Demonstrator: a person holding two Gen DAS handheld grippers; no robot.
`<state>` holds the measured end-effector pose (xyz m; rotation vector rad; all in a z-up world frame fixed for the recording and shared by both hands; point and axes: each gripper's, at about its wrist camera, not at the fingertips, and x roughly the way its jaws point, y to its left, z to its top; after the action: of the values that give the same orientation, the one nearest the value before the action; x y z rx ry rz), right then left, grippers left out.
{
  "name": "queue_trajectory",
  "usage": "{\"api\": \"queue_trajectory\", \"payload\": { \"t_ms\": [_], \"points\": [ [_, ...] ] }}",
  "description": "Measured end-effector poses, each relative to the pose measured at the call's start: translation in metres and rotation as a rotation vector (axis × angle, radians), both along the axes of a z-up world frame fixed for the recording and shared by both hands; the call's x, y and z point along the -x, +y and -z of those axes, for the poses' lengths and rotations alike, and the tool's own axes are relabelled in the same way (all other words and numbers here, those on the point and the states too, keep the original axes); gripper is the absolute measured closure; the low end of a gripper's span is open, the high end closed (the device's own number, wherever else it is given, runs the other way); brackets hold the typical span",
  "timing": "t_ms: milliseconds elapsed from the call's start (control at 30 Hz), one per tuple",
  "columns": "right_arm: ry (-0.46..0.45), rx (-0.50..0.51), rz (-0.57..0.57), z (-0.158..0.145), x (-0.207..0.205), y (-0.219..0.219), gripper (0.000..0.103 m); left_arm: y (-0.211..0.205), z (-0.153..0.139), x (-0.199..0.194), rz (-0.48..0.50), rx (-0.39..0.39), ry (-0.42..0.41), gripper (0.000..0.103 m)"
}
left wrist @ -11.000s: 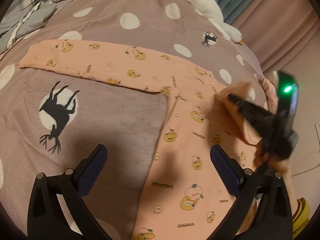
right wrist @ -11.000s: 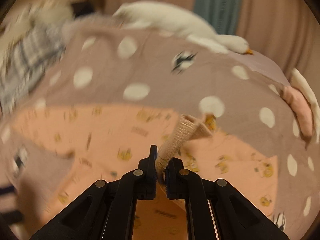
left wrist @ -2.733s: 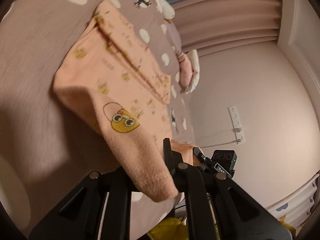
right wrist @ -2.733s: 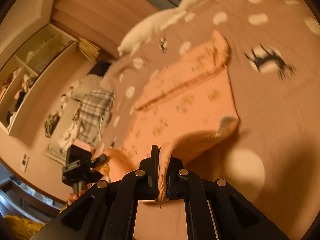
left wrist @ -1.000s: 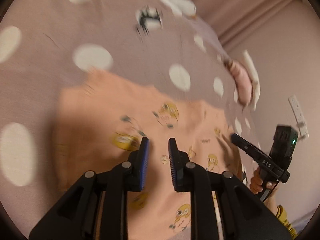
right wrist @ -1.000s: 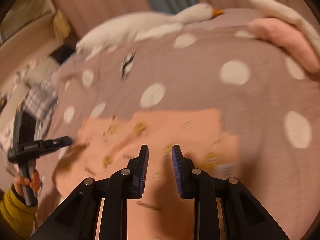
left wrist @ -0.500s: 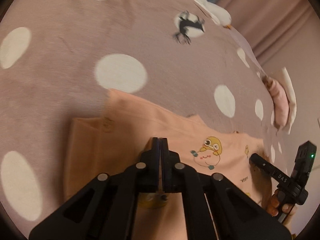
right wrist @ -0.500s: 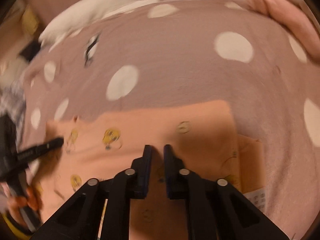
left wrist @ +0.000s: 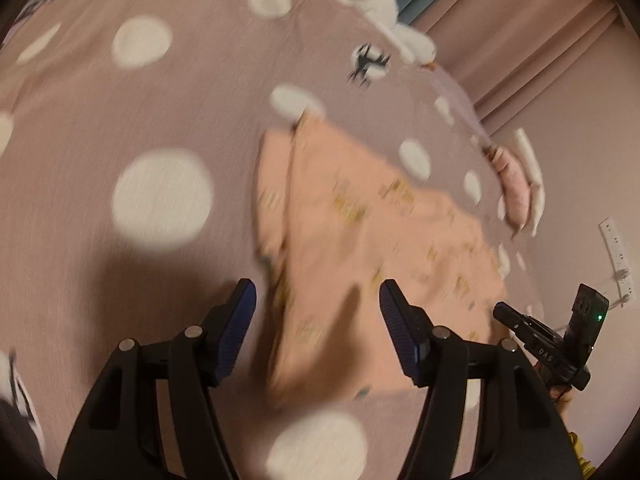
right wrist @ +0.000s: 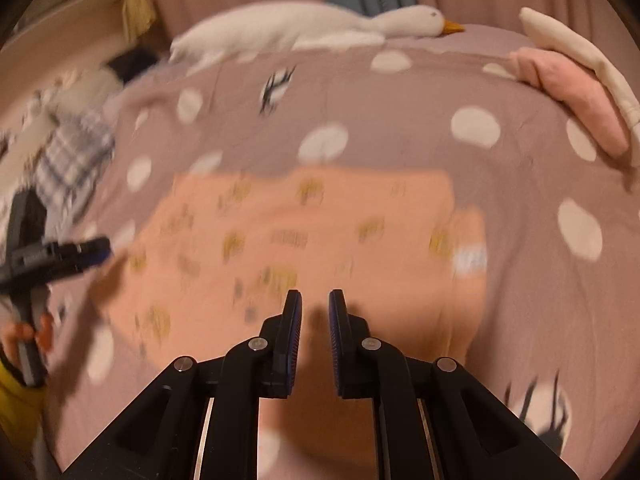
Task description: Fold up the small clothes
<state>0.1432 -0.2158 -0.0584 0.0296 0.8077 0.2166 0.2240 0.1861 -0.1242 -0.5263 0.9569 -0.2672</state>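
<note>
Both grippers have drawn back from the peach cotton garment printed with small yellow cartoon figures (left wrist: 372,236), which a few seconds ago hung from their closed tips and now lies on its own as a flat, roughly square folded stack on the mauve bedspread with white polka dots (left wrist: 160,200). The left gripper (left wrist: 318,304) has just been opening and its blue-padded jaws stand well apart with nothing between them, hovering over the near left edge of the stack. The right gripper (right wrist: 315,312) shows a narrow gap between its pads, empty too, and hangs over the near middle of the garment; in the left view it appears at the right edge, held by a hand. A thinner layer sticks out beyond the main fold on the stack's right side in the right wrist view, with a white label (right wrist: 470,258) showing there. Far off lie a white plush goose (right wrist: 312,28), a pink folded cloth (right wrist: 572,92) and a grey plaid garment (right wrist: 68,156). This fold looks laid and released; the next move likely calls for one more fold in half, or tucking in the protruding layer.
</note>
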Motion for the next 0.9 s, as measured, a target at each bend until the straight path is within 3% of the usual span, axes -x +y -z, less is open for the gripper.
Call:
{"api": "queue_trajectory", "payload": {
  "t_ms": [100, 200, 300, 367, 500, 633, 800, 867, 900],
  "points": [
    [0.054, 0.062, 0.013, 0.020, 0.009, 0.003, 0.093, 0.000, 0.012, 0.017, 0.005, 0.000, 0.019, 0.040],
    [0.089, 0.079, 0.007, 0.023, 0.023, 0.000, 0.093, -0.006, 0.008, 0.035, 0.026, -0.033, 0.013, 0.040],
    [0.118, 0.089, 0.011, 0.019, 0.024, 0.000, 0.093, -0.003, 0.008, 0.042, 0.038, -0.016, 0.016, 0.039],
    [0.115, 0.062, 0.020, 0.008, 0.025, 0.003, 0.092, 0.004, 0.006, 0.041, 0.031, 0.046, 0.018, 0.038],
    [0.021, -0.022, -0.038, -0.015, 0.020, 0.018, 0.089, 0.008, 0.010, 0.021, 0.017, 0.187, 0.032, 0.035],
    [-0.026, -0.069, -0.040, -0.023, -0.026, 0.042, 0.089, -0.003, 0.016, -0.002, 0.027, 0.262, 0.049, 0.035],
    [-0.020, -0.127, 0.003, -0.019, -0.092, 0.075, 0.089, -0.010, 0.018, -0.023, 0.018, 0.315, 0.059, 0.037],
    [0.020, -0.145, 0.053, -0.009, -0.122, 0.085, 0.089, -0.009, 0.017, -0.028, 0.017, 0.303, 0.066, 0.046],
    [0.036, -0.147, 0.068, -0.004, -0.128, 0.087, 0.089, -0.010, 0.018, -0.031, 0.017, 0.281, 0.072, 0.056]
  ]
}}
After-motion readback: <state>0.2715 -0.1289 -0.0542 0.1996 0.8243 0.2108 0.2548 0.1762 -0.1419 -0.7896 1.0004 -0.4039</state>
